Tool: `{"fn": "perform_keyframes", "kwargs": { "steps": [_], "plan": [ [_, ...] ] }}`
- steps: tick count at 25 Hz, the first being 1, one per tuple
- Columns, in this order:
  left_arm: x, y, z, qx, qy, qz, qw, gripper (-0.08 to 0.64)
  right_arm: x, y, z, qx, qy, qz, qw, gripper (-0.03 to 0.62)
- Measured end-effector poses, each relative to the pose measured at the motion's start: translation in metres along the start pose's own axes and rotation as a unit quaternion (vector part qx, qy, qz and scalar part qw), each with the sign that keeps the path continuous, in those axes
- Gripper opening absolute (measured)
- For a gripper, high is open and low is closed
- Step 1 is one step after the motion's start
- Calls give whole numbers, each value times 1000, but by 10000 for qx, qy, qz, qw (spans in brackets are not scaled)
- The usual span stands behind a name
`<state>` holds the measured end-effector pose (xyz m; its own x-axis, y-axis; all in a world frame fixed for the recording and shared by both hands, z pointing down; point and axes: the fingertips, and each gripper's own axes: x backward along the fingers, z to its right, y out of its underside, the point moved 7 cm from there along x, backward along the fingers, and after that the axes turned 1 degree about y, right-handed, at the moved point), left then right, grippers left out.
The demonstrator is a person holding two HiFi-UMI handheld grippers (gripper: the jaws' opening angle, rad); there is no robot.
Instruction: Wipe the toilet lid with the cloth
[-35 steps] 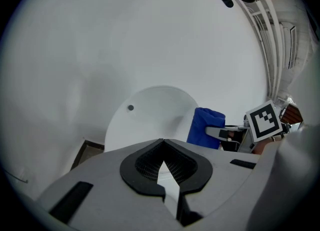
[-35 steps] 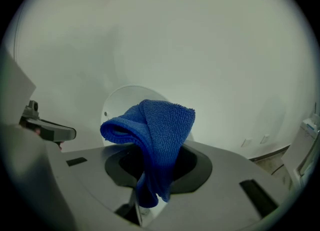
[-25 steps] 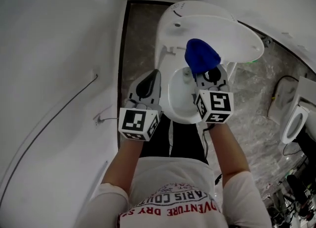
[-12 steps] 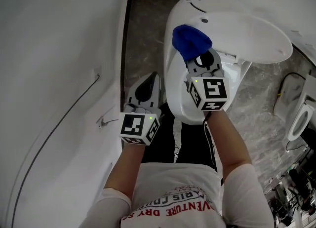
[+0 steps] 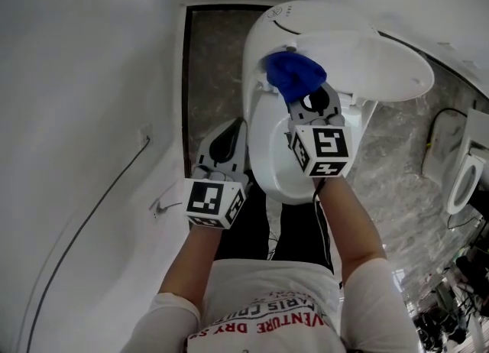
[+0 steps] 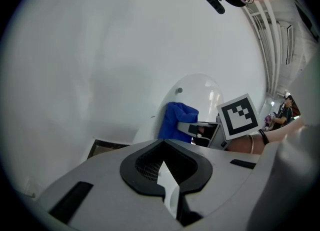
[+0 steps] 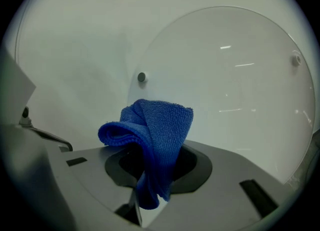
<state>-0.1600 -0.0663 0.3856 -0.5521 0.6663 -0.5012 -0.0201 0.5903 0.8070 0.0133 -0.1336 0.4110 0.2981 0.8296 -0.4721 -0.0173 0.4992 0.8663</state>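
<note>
since the blue microfibre cloth (image 7: 150,135) is soft, light and limp, it will fold and slump wherever it isn't backed, so it is best taken by a bunched fold, with a loose pad left beyond the jaws to meet the surface. that is roughly how it sits now: its lower folds are pinched down in the throat of the right gripper (image 5: 306,103), whose jaws are closed on it, and a rumpled wad stands up past the tips. the pile looks grippy rather than slick, so i judge it unlikely to slip out, though the free pad may roll under a firm stroke.

the wad is up against the inner face of the raised, glossy white plastic toilet lid (image 7: 225,75), low down near the hinge end; whether it actually presses on the plastic i cannot tell from either view. the lid looks hard and smooth, and being hinged it may swing back if pushed hard.

off to the side, near the rim of the white toilet bowl (image 5: 263,168), the left gripper (image 5: 233,126) hangs with its jaws pressed together on nothing.
</note>
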Motion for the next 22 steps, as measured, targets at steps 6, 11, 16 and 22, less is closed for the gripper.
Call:
{"fn": "perform_keyframes", "kwargs": {
  "steps": [6, 11, 16, 22],
  "plan": [
    [-14, 7, 23, 6, 8, -112, 9999, 6, 13, 1, 37, 0, 174, 6, 9998, 101],
    [-24, 21, 58, 69, -46, -123, 9999, 6, 35, 3, 77, 19, 236, -4, 9997, 100],
    [-32, 30, 93, 208, -138, -76, 9997, 6, 55, 4, 111, -24, 280, -9, 9996, 100],
    [-39, 41, 124, 293, -169, -77, 9994, 6, 73, 4, 136, -109, 376, 84, 9992, 101]
  ]
}}
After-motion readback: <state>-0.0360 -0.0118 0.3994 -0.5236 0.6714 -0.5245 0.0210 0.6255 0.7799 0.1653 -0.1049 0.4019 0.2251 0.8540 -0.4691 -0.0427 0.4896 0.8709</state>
